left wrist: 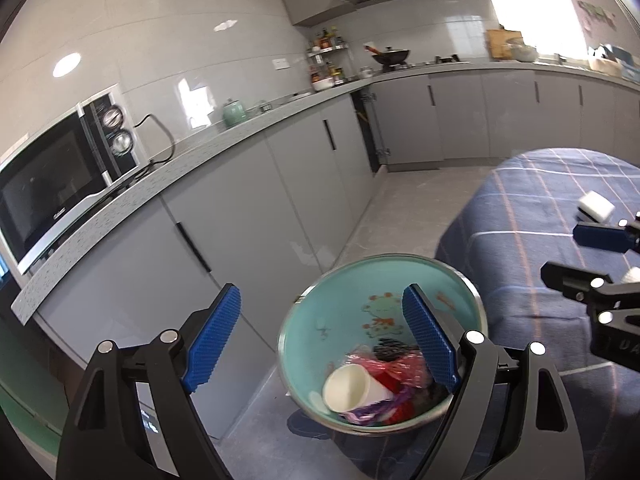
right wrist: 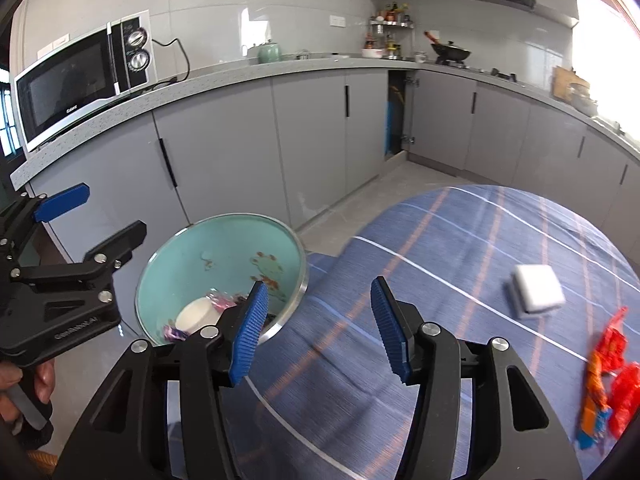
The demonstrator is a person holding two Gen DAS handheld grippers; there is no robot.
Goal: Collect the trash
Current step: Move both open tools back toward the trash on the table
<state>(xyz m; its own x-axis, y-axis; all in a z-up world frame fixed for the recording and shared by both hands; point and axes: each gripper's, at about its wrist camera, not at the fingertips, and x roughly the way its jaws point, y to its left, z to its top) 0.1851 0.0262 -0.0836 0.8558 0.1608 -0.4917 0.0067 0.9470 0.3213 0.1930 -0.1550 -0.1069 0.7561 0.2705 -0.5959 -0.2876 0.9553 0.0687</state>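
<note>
Teal-lined bin (left wrist: 348, 300) with a metal rim stands on the floor just beside the table edge; inside lie a white paper cup (left wrist: 354, 388), pink and red wrappers (left wrist: 394, 372) and some dark scraps. Left gripper (left wrist: 320, 336) hangs over the bin's near side, jaws spread wide, nothing between the blue pads. Right gripper (right wrist: 316, 328) sits above the table's edge, jaws parted about halfway, also empty. Blue plaid tablecloth (right wrist: 460, 248) covers the table. On it, well apart from the bin: a white block (right wrist: 538, 288) and, near the right edge, orange-red wrappers (right wrist: 608, 376). A hand (right wrist: 24, 392) grips the left tool's handle. Grey cabinets (right wrist: 248, 132) and microwave (right wrist: 80, 76) behind.
</note>
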